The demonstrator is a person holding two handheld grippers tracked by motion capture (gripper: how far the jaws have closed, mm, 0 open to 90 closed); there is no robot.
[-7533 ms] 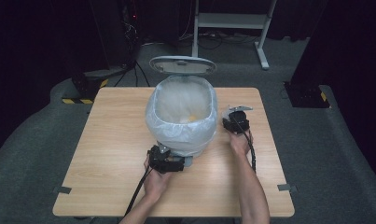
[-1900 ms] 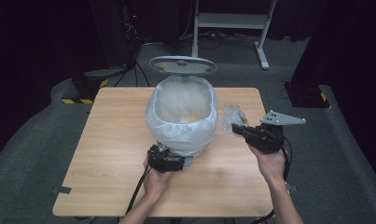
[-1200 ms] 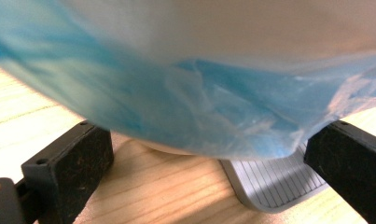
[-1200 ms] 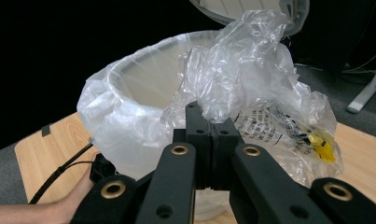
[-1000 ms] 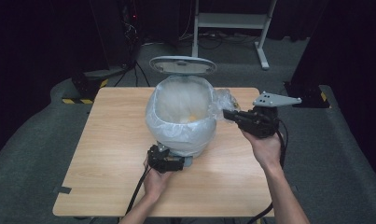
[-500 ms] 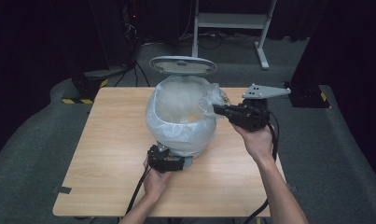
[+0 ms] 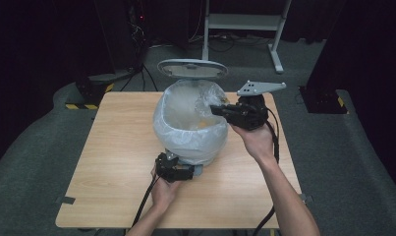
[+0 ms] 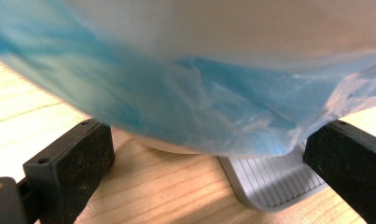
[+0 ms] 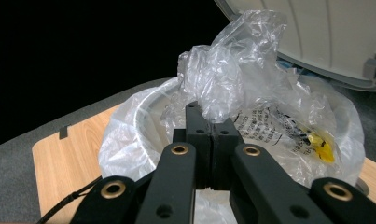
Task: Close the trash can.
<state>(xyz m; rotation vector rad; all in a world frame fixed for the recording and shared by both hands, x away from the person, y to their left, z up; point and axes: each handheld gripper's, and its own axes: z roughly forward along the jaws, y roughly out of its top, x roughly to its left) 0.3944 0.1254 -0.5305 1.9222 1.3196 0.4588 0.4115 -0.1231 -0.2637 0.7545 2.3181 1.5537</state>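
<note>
- We worked at a wooden table [image 7: 112, 162], where a round white pedal bin [image 7: 190, 129] stood near the far middle with its lid [image 7: 192, 69] tipped up behind it.
- The bin wore a clear plastic liner [image 7: 172, 132] folded over its rim and hanging down the outside; inside the right gripper view we saw yellow scraps [image 9: 320, 142] lying in it.
- We judged the step in hand to be dropping rubbish into the bin: a crumpled piece of clear plastic wrap [image 9: 232, 79] hung over the bin's mouth, near its right rim.
- Our right gripper [image 7: 216, 109] had its jaws fully together on that wrap, pinching it at the lower edge, with the wad standing up above the tips.
- Our left gripper [image 7: 191, 172] sat low on the table at the bin's near base, jaws wide apart on either side of the grey foot pedal [image 8: 269, 179]; we could not tell whether it pressed anything.
- The next move, as we judged it, called for parting the right jaws with the wad well inside the rim, since light film could cling to the pads or catch on the liner's edge.
</note>
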